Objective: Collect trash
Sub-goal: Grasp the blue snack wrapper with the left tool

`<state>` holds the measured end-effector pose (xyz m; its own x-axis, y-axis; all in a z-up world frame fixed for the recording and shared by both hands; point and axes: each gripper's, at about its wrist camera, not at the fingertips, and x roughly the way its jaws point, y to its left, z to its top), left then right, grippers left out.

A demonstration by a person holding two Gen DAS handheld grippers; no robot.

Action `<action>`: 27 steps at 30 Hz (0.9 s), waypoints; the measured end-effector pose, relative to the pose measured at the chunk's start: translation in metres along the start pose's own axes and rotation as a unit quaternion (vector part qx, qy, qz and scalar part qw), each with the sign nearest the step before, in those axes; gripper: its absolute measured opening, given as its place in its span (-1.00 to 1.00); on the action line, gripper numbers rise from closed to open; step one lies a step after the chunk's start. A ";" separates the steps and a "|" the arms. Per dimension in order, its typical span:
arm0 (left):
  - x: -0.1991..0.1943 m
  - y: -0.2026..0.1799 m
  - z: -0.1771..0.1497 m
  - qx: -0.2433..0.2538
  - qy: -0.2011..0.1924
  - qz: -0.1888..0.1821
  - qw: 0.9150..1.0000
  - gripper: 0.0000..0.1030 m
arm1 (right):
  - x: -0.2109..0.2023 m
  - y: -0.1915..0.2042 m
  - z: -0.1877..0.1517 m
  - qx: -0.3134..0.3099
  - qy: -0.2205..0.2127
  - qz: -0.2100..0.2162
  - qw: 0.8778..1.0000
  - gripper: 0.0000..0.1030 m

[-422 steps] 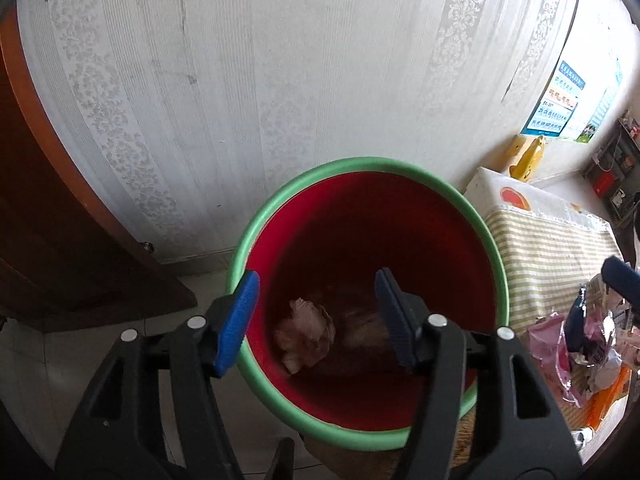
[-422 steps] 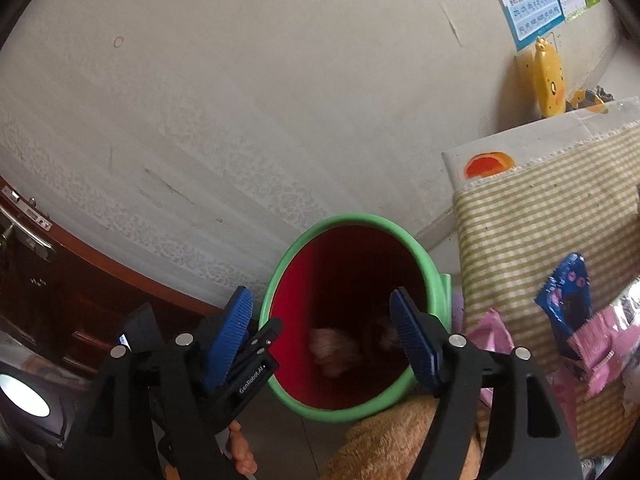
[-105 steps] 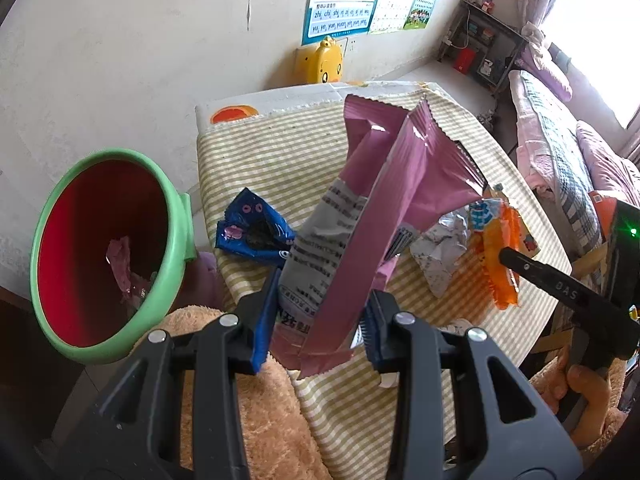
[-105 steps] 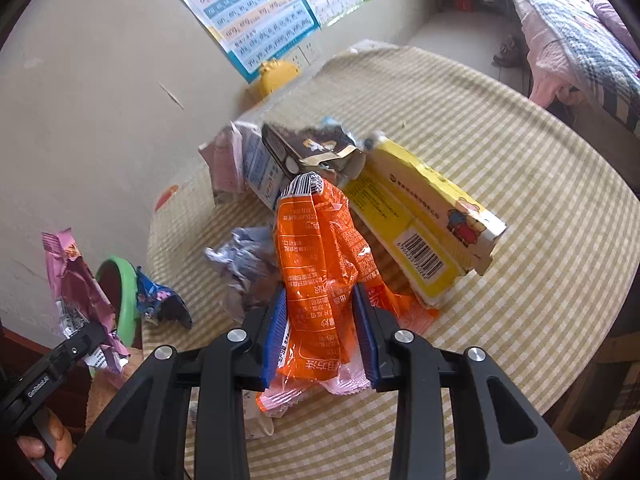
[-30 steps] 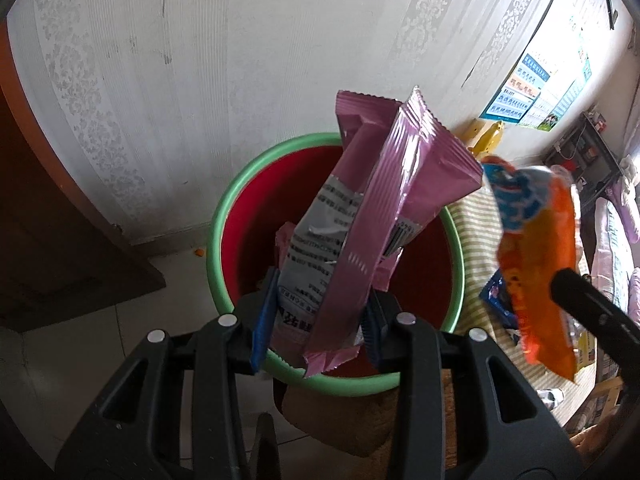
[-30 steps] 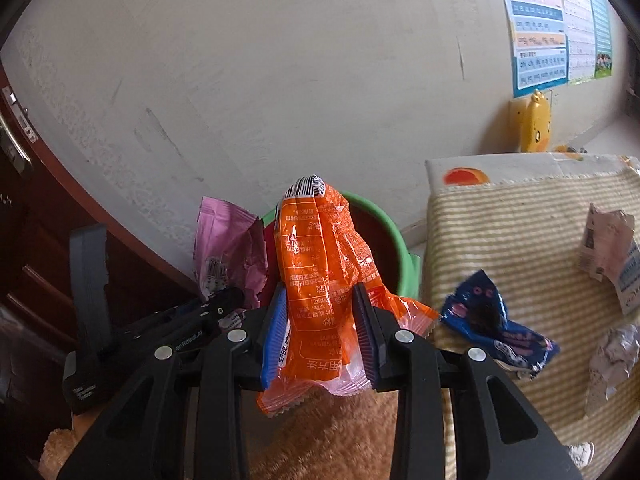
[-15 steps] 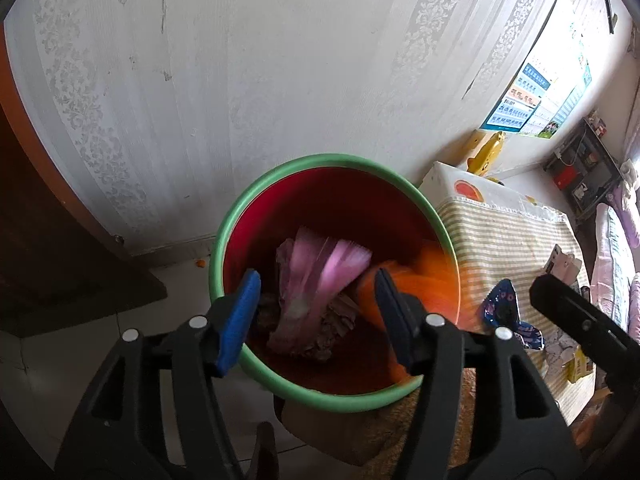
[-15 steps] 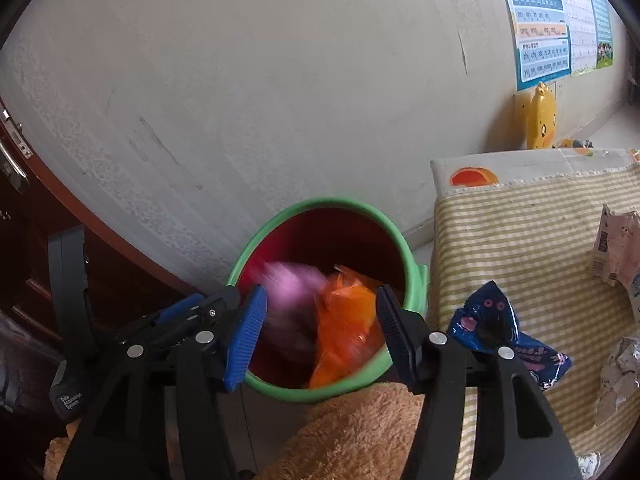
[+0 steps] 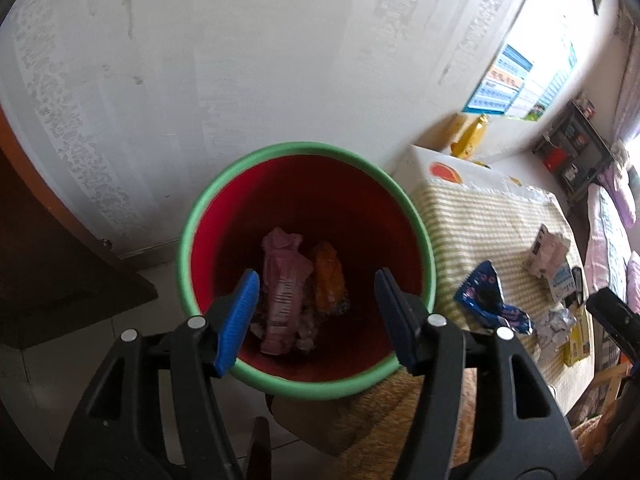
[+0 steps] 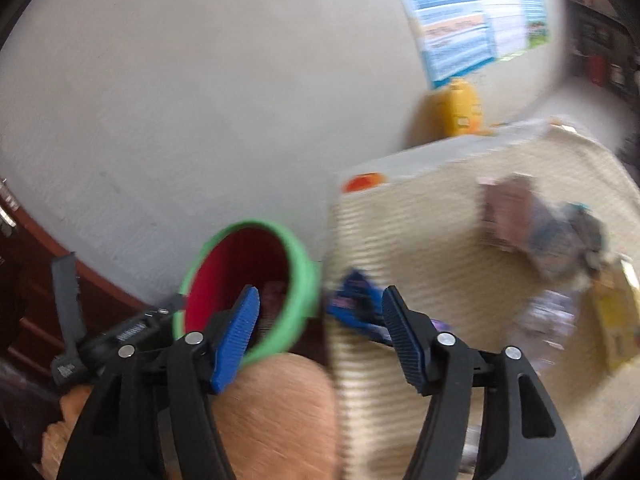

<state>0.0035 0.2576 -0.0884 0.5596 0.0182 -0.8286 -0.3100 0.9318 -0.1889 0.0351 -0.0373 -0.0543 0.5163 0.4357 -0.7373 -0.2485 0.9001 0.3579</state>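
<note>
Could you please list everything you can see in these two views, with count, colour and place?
bin: one, green rim, red inside, on the floor by the wall
pink wrapper: one, inside the bin
orange wrapper: one, inside the bin, beside the pink one
table: one, checked yellow cloth, right of the bin
blue wrapper: one, on the table near the bin
other litter: several pieces, mixed colours, farther along the table
poster: blue, on the wall
left gripper: black with blue pads, open, empty, over the bin
right gripper: same colours, open, empty

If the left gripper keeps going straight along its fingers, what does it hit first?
Probably the trash inside the red bin: the open left gripper points into its mouth, at the pink wrapper beside the orange wrapper. Depth is unclear.
</note>
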 end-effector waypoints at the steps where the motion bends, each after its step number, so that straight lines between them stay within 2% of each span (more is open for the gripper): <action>1: 0.000 -0.006 -0.002 0.006 0.003 -0.004 1.000 0.12 | -0.007 -0.014 -0.004 0.007 -0.001 -0.015 1.000 0.25; 5: 0.002 -0.034 -0.009 0.034 0.015 -0.022 0.999 0.12 | -0.032 -0.073 -0.031 0.055 0.006 -0.073 0.996 0.27; 7: 0.003 -0.051 -0.014 0.050 0.021 -0.034 0.998 0.12 | -0.038 -0.094 -0.043 0.083 0.009 -0.089 0.993 0.27; 11: 0.007 -0.089 -0.025 0.078 0.043 -0.065 0.994 0.16 | -0.040 -0.134 -0.059 0.154 0.024 -0.071 0.985 0.30; 14: 0.017 -0.119 -0.032 0.097 0.068 -0.083 0.989 0.30 | -0.040 -0.133 -0.062 0.141 0.020 -0.071 0.987 0.30; 16: 0.027 -0.138 -0.034 0.082 0.086 -0.102 0.988 0.38 | -0.039 -0.132 -0.064 0.135 0.018 -0.065 0.989 0.30; 19: 0.046 -0.159 -0.032 0.061 0.096 -0.089 0.990 0.51 | -0.039 -0.132 -0.063 0.138 0.011 -0.048 0.989 0.30; 23: 0.075 -0.181 -0.033 0.042 0.111 -0.057 0.991 0.53 | -0.043 -0.136 -0.062 0.139 -0.001 -0.036 0.990 0.31; 27: 0.094 -0.198 -0.035 0.064 0.111 -0.024 0.991 0.53 | -0.042 -0.143 -0.062 0.139 -0.010 -0.036 0.990 0.35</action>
<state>0.0909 0.0620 -0.1474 0.3837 -0.0942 -0.9186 -0.1786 0.9684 -0.1739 -0.0019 -0.1848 -0.1099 0.5405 0.3673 -0.7569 0.0233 0.8928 0.4499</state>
